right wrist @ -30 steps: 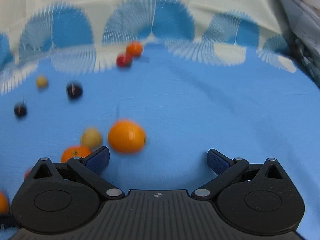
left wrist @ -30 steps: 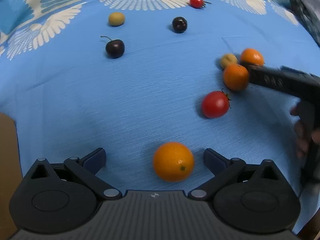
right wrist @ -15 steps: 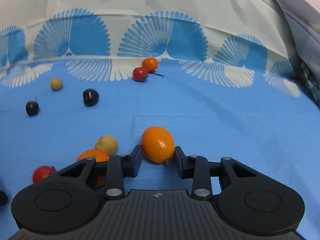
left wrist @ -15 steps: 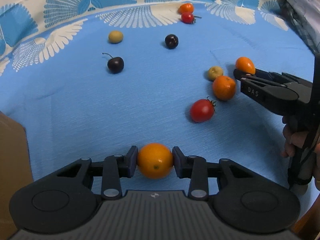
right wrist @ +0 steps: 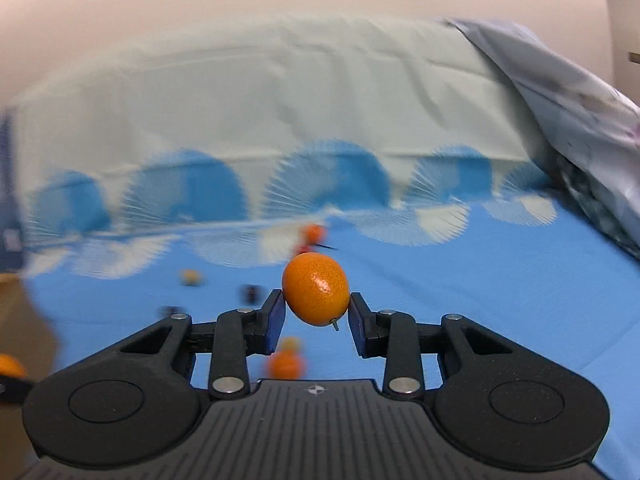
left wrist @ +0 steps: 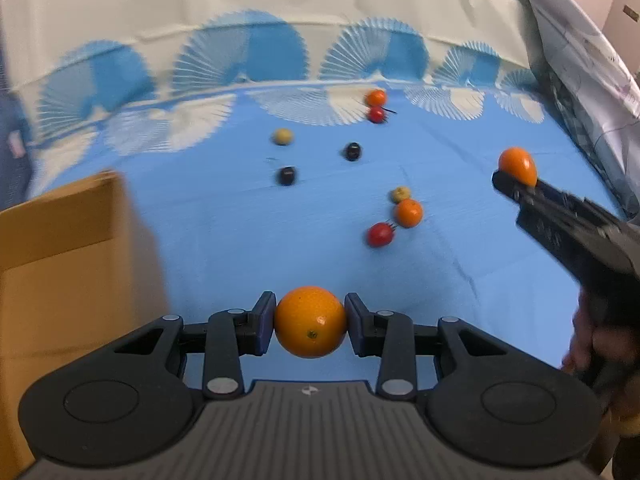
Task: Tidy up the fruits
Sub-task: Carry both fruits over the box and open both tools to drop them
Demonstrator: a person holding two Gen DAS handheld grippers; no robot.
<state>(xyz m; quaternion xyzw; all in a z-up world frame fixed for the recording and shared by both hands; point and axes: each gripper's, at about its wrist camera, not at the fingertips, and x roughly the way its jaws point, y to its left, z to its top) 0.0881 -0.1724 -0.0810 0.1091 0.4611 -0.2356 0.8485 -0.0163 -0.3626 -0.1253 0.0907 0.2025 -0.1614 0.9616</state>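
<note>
Fruits lie scattered on the blue tablecloth [left wrist: 224,240], and two are held clear of it. Left gripper [left wrist: 310,322]: jaws closed on a round orange fruit [left wrist: 310,321], pads pressing both its sides, just right of the cardboard box [left wrist: 64,264]. Right gripper [right wrist: 316,306]: jaws closed on an oval kumquat [right wrist: 315,288], tilted, its stem end pointing down and right; the left wrist view shows this pair raised far right of the box.

On the cloth, all right of the box: a red cherry tomato [left wrist: 379,234] just beside a small orange fruit [left wrist: 408,212], which sits against a yellowish fruit [left wrist: 400,193]. Beyond them are two dark cherries [left wrist: 286,175] [left wrist: 352,151], well apart, and another yellowish fruit [left wrist: 282,136]. At the cloth's patterned border, an orange tomato [left wrist: 376,97] sits against a red one [left wrist: 376,114]. Motion blur hides finer detail.
</note>
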